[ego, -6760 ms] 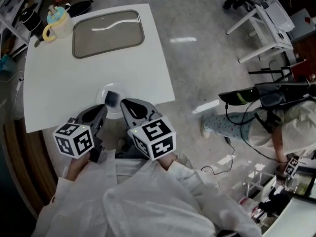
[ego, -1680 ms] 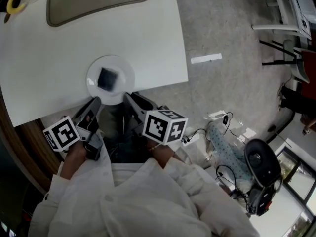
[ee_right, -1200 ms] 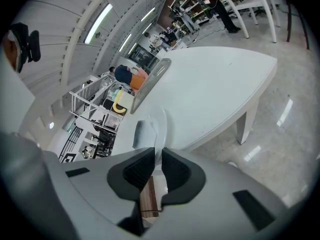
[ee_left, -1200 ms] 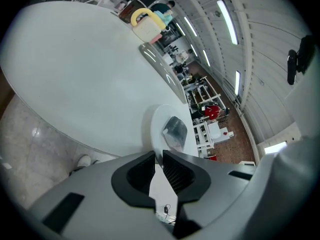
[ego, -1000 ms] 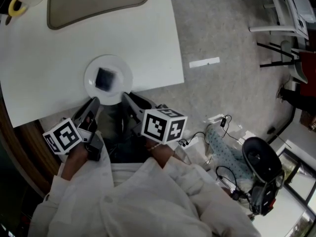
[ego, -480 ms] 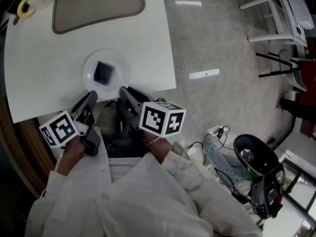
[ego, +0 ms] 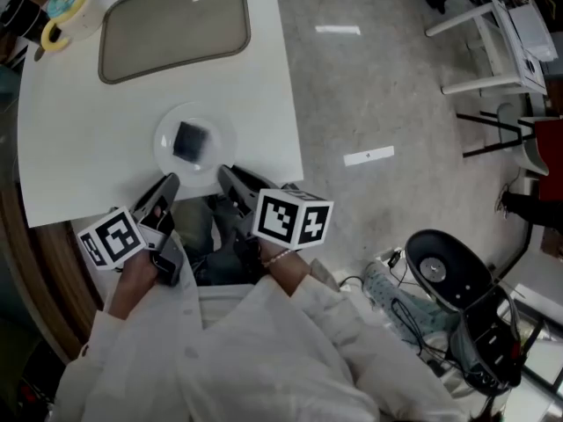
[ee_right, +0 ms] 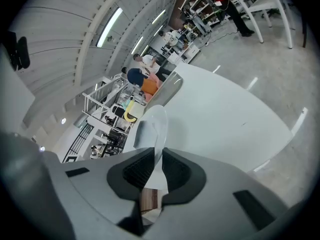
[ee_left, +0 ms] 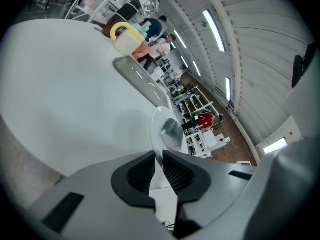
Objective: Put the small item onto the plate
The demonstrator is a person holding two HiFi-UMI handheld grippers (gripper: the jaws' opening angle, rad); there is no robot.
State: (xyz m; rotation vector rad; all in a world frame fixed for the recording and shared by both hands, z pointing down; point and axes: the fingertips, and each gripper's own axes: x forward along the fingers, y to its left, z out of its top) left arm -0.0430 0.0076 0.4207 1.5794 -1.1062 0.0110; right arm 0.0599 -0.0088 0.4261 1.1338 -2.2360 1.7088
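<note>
The small item (ego: 188, 140), a dark square piece, lies flat on the clear round plate (ego: 167, 158) near the white table's front edge. Both grippers hover just off that edge, on my side of the plate. My left gripper (ego: 167, 185) points at the plate's left rim, my right gripper (ego: 228, 175) at its right rim. The left gripper view shows the plate (ee_left: 156, 126) edge-on with the item (ee_left: 173, 133) on it, beyond the left gripper (ee_left: 158, 160). The right gripper (ee_right: 157, 162) faces the plate (ee_right: 160, 120) and item (ee_right: 143, 134) likewise. Both pairs of jaws stand almost together with nothing between them.
A grey-bottomed rectangular tray (ego: 174, 27) lies at the far side of the white table (ego: 79, 121). A yellow-handled pot (ego: 62, 11) stands at the far left corner. A black round-based stand (ego: 447, 269) and cables are on the floor at right.
Both grippers have drawn back from the plate to just off the table's edge. The item stays on the plate. The head view has shifted; the grippers' jaws look unchanged.
</note>
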